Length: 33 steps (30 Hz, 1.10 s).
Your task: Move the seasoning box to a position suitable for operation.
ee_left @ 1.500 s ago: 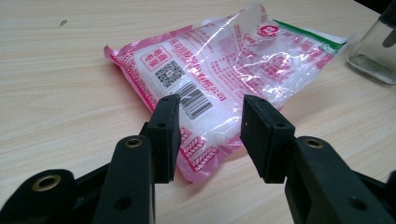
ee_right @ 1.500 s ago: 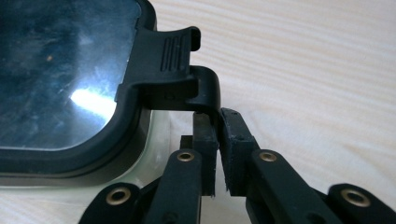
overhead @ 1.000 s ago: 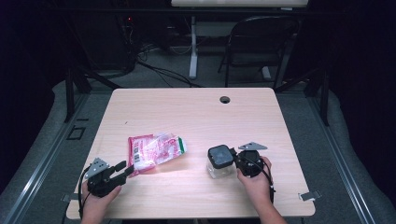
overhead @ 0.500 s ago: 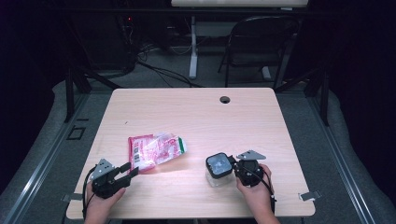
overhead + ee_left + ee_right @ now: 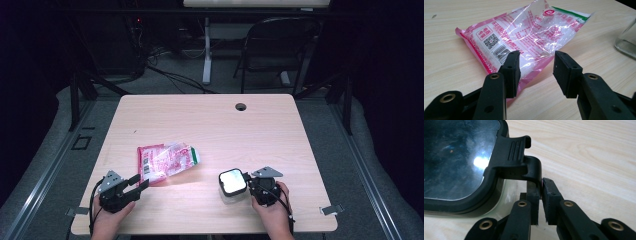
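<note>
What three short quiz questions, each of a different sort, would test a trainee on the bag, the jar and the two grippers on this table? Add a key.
1. True or false: the left gripper is clamped on the pink bag.
2. Which part of the glass jar does the right gripper pinch? A the glass wall, B the lid's black latch, C the base.
3. Fill in: the bag lies ___ on the table.

Key:
1. False; its jaws stand apart just short of the bag.
2. B.
3. Flat.
</note>
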Available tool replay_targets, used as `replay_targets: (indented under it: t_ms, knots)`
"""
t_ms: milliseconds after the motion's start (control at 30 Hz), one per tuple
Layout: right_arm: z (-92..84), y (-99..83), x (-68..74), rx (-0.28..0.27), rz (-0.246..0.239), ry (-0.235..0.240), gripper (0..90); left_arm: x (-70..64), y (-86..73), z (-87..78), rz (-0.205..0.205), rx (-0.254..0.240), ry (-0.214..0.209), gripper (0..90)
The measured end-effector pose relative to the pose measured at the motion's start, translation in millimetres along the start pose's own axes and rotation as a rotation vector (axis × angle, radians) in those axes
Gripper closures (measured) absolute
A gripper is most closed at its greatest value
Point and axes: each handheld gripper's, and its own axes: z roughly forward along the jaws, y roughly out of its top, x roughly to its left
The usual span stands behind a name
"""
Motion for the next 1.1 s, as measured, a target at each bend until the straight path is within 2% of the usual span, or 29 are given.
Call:
replay_targets:
  t_ms: [67,200,433,567,700,833,900,967,1100]
  knots:
    - [-1.5,-1.9,0.6,0.001,-0.006,0.012,84.1,0.0,0.0,-0.1,0.001,0.000,-0.001,56.8]
    - [-4.8,-3.6,1.8,0.013,0.014,0.040,82.7,-0.3,0.2,0.0,0.002,-0.001,-0.001,56.5]
    - [-12.0,-3.6,5.0,0.069,-0.004,0.088,79.9,-2.5,3.1,-0.4,0.023,0.011,-0.006,56.7]
    - [-17.5,-4.8,4.8,0.088,0.012,0.137,76.8,-3.7,4.1,-0.9,0.028,0.005,-0.001,55.9]
    - [-27.1,-6.9,3.3,0.106,0.009,0.178,75.3,-2.7,5.6,-1.9,0.012,0.016,0.005,54.7]
    - [-39.3,-6.5,0.8,0.084,0.002,0.179,71.9,-2.7,7.0,-1.2,-0.018,0.002,-0.004,53.0]
    - [-44.9,-2.3,-2.6,0.065,0.011,0.180,69.9,-3.4,9.3,-1.7,-0.014,0.013,-0.011,53.0]
    - [-49.0,3.8,-6.8,0.039,0.030,0.174,67.6,-5.6,11.2,-1.0,-0.013,0.003,-0.015,53.0]
    - [-50.9,18.5,-14.7,0.031,0.053,0.170,66.3,-9.3,17.3,0.6,-0.036,0.017,-0.061,51.6]
